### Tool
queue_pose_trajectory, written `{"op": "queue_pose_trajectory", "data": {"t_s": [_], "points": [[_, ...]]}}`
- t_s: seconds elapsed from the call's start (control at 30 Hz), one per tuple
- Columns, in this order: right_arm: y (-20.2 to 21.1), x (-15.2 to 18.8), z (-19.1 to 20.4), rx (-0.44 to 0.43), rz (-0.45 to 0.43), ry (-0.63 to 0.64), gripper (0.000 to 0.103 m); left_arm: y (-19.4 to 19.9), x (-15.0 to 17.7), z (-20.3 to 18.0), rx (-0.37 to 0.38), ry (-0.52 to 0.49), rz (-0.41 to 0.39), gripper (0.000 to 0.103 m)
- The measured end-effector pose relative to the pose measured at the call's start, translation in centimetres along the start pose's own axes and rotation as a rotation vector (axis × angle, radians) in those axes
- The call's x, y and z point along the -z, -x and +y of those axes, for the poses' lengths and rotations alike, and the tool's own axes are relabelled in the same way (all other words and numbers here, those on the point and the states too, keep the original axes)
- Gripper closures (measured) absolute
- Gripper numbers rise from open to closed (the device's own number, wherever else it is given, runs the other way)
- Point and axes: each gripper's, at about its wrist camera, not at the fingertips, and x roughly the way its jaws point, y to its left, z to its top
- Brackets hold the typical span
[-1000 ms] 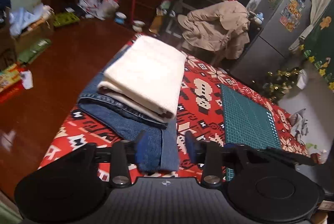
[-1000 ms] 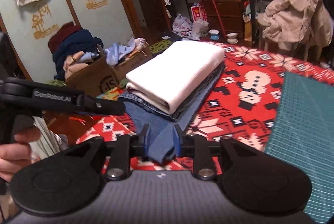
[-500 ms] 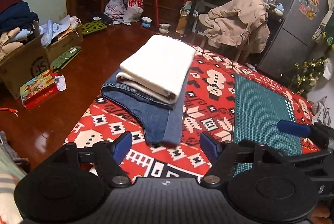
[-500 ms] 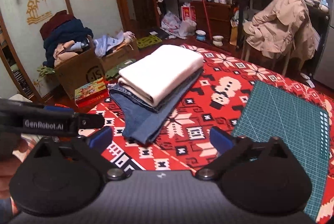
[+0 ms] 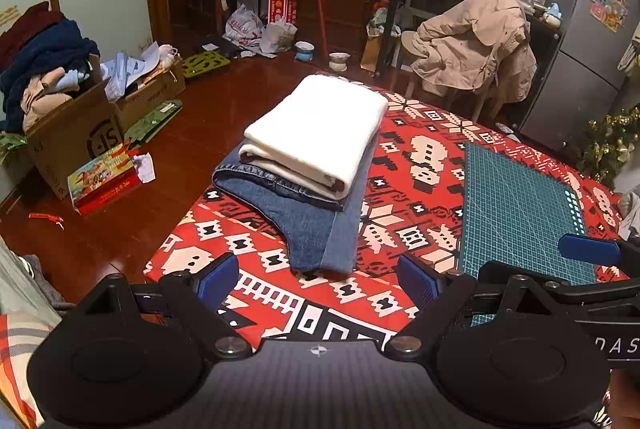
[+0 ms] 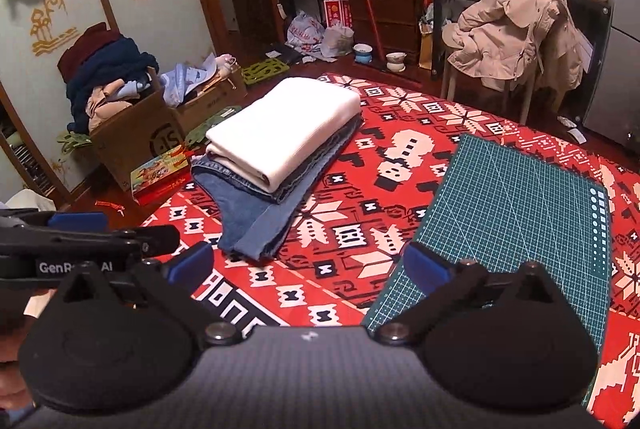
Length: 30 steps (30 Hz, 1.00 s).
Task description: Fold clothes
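Folded blue jeans (image 5: 312, 229) (image 6: 252, 225) lie on the red patterned tablecloth (image 5: 408, 197) (image 6: 360, 241). A folded white garment (image 5: 316, 133) (image 6: 284, 133) lies on top of their far part. My left gripper (image 5: 318, 279) is open and empty, held back from the near end of the jeans. My right gripper (image 6: 306, 267) is open and empty, just right of the jeans' near end. Each gripper shows at the edge of the other's view.
A green cutting mat (image 5: 516, 205) (image 6: 516, 197) lies on the right of the table. A chair with a beige coat (image 5: 472, 41) stands beyond the table. Cardboard boxes of clothes (image 5: 68, 101) stand on the wooden floor (image 5: 120, 229) at the left.
Both grippers let go of the near end of the jeans, opened, and drew back and up from the table. The jeans now lie flat under the white garment.
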Motion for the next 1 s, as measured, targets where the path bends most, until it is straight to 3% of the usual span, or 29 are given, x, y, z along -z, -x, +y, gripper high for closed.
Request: {"op": "queue_pose_trajectory", "data": {"t_s": [1.0], "points": [[-0.4, -0.6, 1.2, -0.012, 0.017, 0.020, 0.001, 0.8, -0.1, 0.7, -0.016, 0.005, -0.013, 0.018]]}}
